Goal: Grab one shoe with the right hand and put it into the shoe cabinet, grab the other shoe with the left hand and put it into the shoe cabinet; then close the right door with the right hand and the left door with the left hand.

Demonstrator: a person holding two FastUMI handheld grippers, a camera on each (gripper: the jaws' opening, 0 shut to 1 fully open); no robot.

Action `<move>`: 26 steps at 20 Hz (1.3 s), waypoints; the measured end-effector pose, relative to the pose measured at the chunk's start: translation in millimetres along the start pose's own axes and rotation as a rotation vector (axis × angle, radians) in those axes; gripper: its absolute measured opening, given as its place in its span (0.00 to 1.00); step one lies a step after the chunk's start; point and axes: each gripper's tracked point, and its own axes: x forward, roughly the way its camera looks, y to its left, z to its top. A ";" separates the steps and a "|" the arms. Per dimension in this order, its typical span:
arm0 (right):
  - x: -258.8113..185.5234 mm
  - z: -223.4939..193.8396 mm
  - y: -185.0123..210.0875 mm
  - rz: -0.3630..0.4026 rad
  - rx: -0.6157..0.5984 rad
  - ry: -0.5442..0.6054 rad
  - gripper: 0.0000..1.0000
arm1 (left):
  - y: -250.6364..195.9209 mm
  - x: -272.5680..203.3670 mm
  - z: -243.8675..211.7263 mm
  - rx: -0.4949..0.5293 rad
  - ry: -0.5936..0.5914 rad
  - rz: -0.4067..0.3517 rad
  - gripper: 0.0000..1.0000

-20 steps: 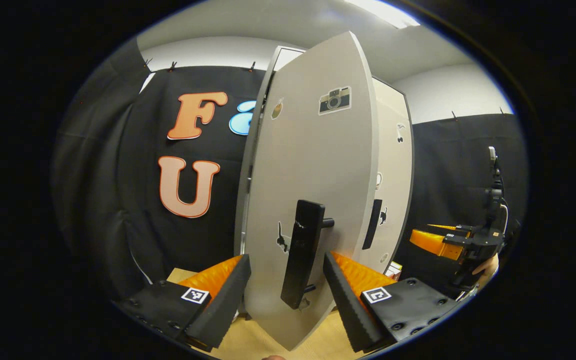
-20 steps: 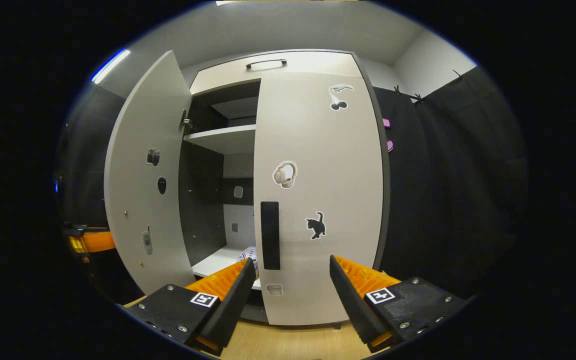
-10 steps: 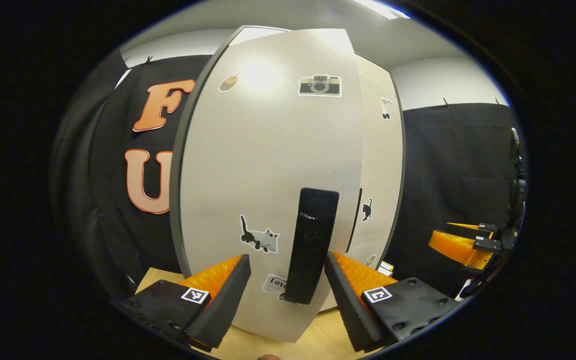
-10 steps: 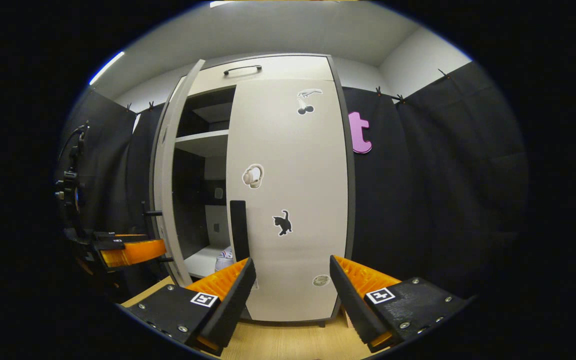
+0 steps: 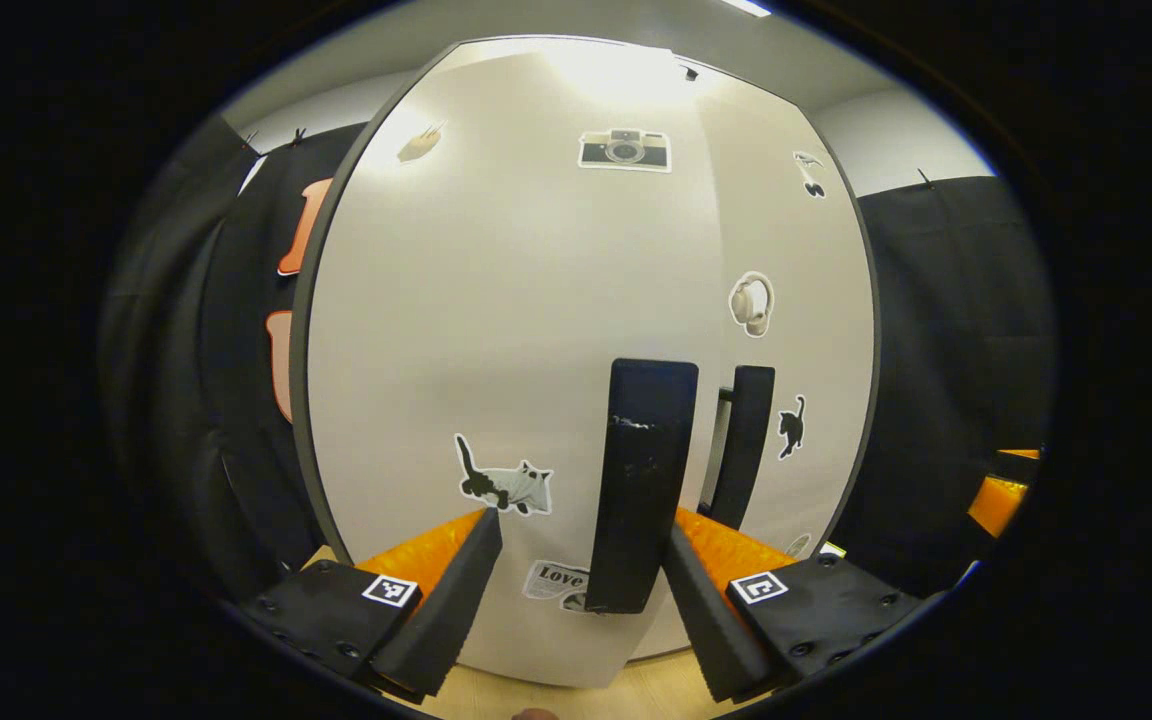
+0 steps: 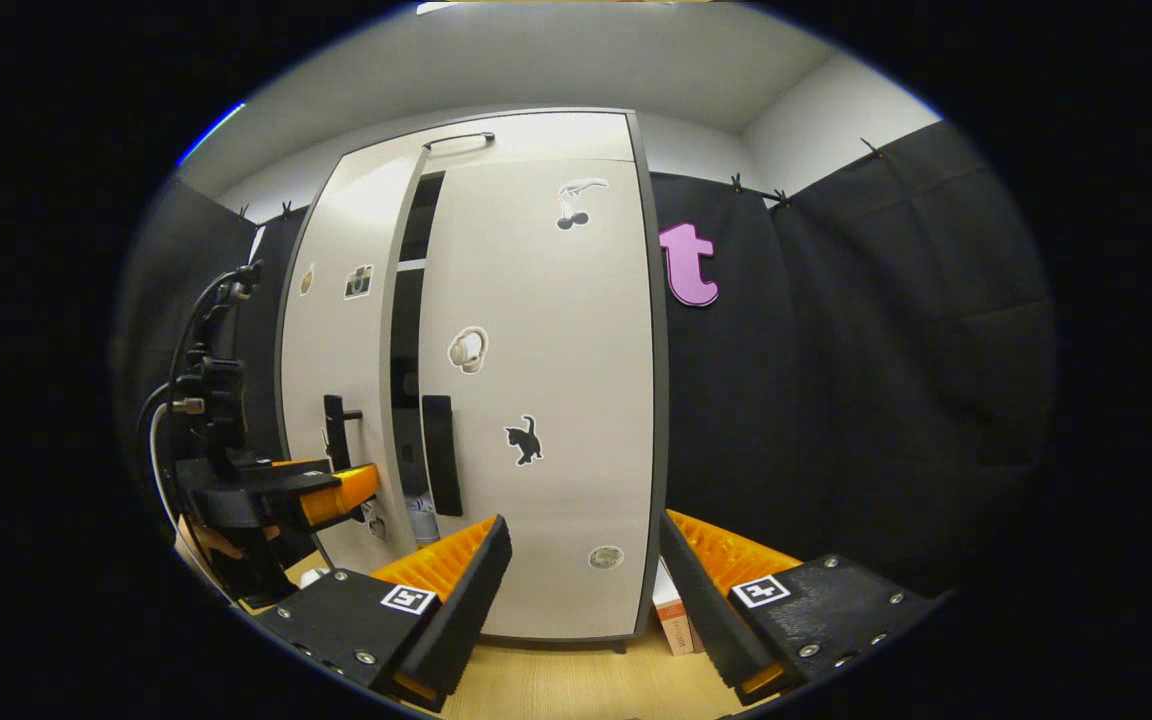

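In the left gripper view the pale left door (image 5: 496,330) of the shoe cabinet stands almost shut. Its black bar handle (image 5: 641,485) rises between the spread fingers of my left gripper (image 5: 576,590), nearer the right finger, with neither finger pressing on it. The right door (image 6: 546,400) is shut, its handle (image 6: 439,455) beside a narrow dark gap (image 6: 406,340). A white shoe (image 6: 422,518) peeks through that gap low down. My right gripper (image 6: 581,590) hangs open in front of the right door, holding nothing. The left gripper (image 6: 341,492) sits at the left door's handle (image 6: 334,430).
A small box (image 6: 671,610) stands on the wooden floor (image 6: 576,685) by the cabinet's right foot. Black cloth walls close in on both sides. A hand (image 6: 211,540) holds the left gripper's body. The right gripper's finger (image 5: 996,500) shows at the far right.
The left door has swung from wide open to nearly shut, my left gripper following its handle. The right gripper has drawn back from the shut right door and turned right.
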 end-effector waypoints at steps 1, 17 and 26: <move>0.9 -0.9 0.4 0.004 -0.002 0.001 0.92 | -0.7 0.5 1.5 0.004 -0.001 0.012 0.99; 20.1 30.6 -24.9 -0.006 -0.006 -0.026 0.92 | 27.6 -99.4 53.9 -0.008 -0.058 0.018 0.99; 5.7 74.7 -25.4 -0.014 -0.024 -0.113 0.92 | 179.1 -251.3 159.9 0.057 -0.279 0.292 0.99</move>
